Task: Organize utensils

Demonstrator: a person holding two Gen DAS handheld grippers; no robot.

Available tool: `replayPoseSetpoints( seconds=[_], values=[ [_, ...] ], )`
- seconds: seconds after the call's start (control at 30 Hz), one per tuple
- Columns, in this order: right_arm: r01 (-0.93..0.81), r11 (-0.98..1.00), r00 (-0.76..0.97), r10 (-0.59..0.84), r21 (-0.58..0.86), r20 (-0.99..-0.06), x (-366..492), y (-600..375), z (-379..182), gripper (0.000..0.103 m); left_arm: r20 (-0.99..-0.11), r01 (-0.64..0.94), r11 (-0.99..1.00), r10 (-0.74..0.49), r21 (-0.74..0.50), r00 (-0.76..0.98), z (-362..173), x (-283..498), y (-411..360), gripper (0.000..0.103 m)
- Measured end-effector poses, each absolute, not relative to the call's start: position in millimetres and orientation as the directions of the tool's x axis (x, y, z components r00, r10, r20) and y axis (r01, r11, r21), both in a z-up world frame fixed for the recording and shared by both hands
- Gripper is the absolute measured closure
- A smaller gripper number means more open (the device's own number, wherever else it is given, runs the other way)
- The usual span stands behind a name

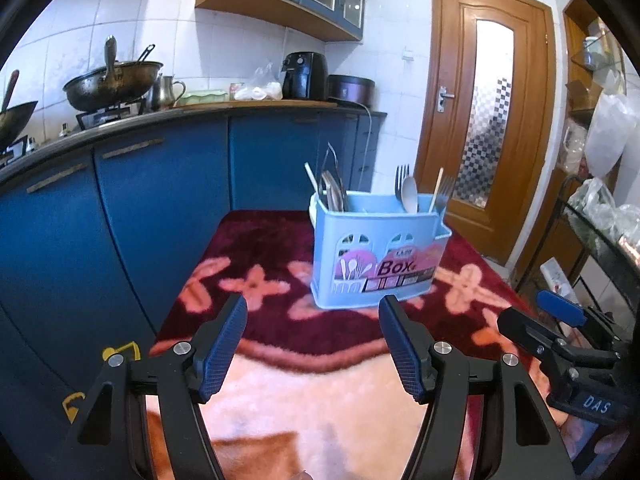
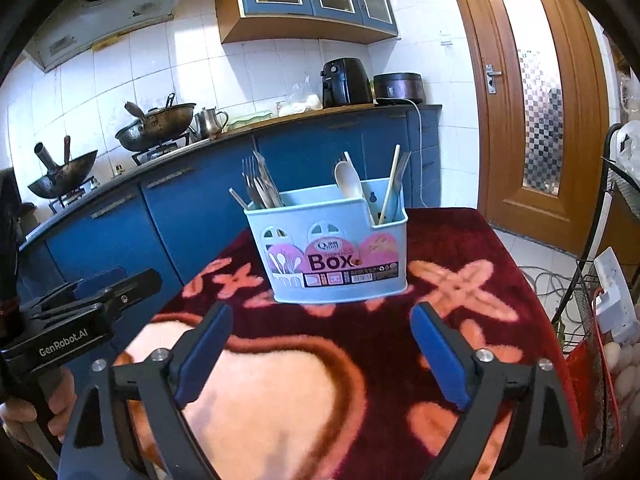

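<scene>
left gripper [image 1: 312,312], right gripper [image 2: 322,320] — both agape, empty | utensil box [image 2: 332,248] mid-cloth — bare blanket [image 2: 280,400] between

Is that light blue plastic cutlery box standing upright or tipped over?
Upright: the light blue plastic cutlery box sits flat on the red patterned cloth, utensils poking up.

Black left gripper [image 1: 313,312]; blue ribbed pads [image 1: 224,350]; silver screws.
</scene>
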State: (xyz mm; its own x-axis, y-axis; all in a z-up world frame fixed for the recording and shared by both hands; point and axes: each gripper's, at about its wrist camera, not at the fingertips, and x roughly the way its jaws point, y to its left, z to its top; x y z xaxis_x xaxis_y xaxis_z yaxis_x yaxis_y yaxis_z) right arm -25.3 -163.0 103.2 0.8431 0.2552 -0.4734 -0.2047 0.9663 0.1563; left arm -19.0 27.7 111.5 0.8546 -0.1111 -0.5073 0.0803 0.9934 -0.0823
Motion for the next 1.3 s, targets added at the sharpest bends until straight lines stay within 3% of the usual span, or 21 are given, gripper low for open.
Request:
replayPoseSetpoints(
  seconds=[0.07,0.63,1.3],
  values=[
    [-0.196,0.972,0.853,0.236,0.133,-0.466,-26,-161,96,0.001,-0.512,0.08,0.993,-0.115,-0.09,0.851,104,-17,27,0.033],
    [-0.12,0.987,0.858,0.155,0.102,-0.49,-11,-167,41,0.001,-0.54,-0.033,0.996,-0.015,-0.079,0.841,32,8,27,0.033],
    [-0.092,0.994,0.857,0.112,0.066,-0.502,-8,-165,24,0.001,-0.533,-0.025,1.0,0.015,-0.012,0.846,19,14,18,0.033]
  ],
)
